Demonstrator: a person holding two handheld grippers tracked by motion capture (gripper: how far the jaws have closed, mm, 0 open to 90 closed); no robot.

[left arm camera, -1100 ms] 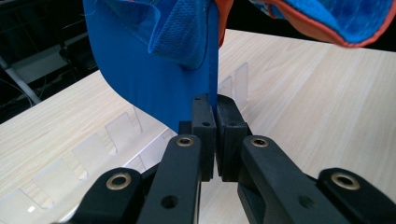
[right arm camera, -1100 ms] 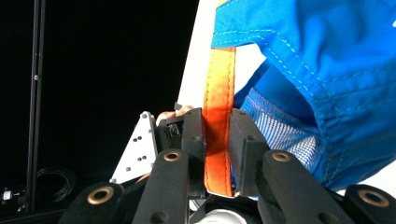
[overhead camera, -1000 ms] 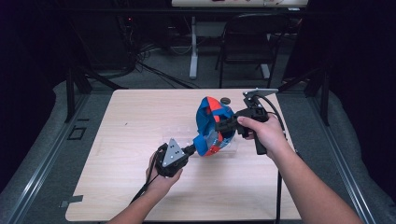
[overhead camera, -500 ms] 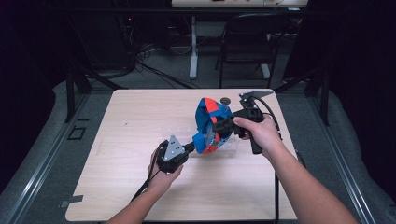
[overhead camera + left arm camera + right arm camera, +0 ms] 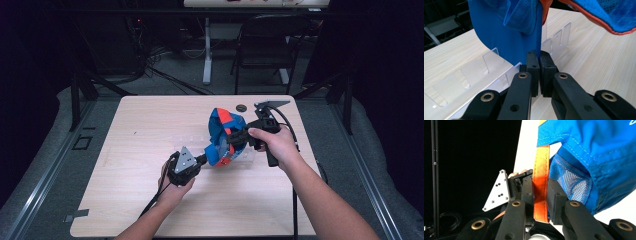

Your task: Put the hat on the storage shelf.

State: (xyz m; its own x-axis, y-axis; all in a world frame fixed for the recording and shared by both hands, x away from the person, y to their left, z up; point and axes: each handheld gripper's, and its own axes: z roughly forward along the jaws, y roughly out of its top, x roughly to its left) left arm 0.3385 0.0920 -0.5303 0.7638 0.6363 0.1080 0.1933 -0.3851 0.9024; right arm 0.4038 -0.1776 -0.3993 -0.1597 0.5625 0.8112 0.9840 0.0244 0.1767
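A blue and orange cap [image 5: 223,136] hangs in the air over the middle of the wooden table [image 5: 145,125], held between both grippers. My left gripper [image 5: 202,159] is shut on the cap's blue edge [image 5: 537,42] from the lower left. My right gripper [image 5: 234,138] is shut on the cap's orange band [image 5: 540,195] from the right. A clear plastic rack with upright slots [image 5: 489,65] lies on the table just under the cap [image 5: 506,32]. In the right gripper view the left gripper's grey three-cornered plate [image 5: 497,191] shows behind the band.
A small dark round object [image 5: 241,107] lies on the table behind the cap. A folding chair [image 5: 262,50] and a table leg [image 5: 207,50] stand on the floor beyond the far edge. Dark surroundings flank both sides.
The left gripper has sunk slightly toward the table with the cap's edge in it. The right gripper and the cap have shifted a little left.
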